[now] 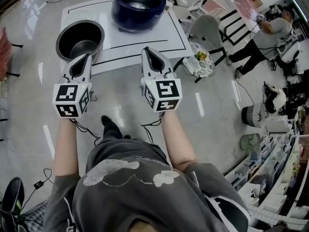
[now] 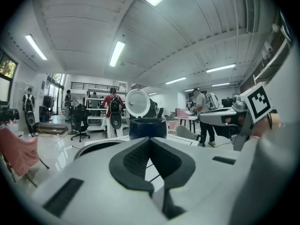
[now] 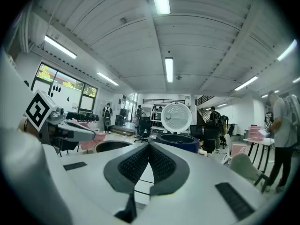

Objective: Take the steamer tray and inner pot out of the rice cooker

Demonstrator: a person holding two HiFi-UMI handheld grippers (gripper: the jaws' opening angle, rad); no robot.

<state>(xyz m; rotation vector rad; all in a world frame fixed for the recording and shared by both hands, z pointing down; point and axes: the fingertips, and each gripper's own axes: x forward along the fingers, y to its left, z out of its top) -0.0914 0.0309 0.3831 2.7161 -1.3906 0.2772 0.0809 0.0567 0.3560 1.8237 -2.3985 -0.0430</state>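
The dark blue rice cooker (image 1: 138, 6) stands open at the far side of the white table (image 1: 166, 33), its white lid (image 2: 137, 103) raised. The dark grey inner pot (image 1: 80, 38) sits on the table's left part, apart from the cooker. I cannot make out a steamer tray. My left gripper (image 1: 86, 58) is shut and empty, just short of the inner pot. My right gripper (image 1: 148, 52) is shut and empty at the table's near edge. The left gripper view looks past shut jaws to the cooker (image 2: 147, 128). In the right gripper view are the cooker (image 3: 178, 142) and the pot (image 3: 112, 146).
A grey chair (image 1: 205, 30) and a small round patterned stool (image 1: 198, 59) stand right of the table. A person (image 1: 268, 35) bends over farther right. Shelving (image 1: 280, 178) fills the lower right. Cables (image 1: 38, 183) lie on the floor.
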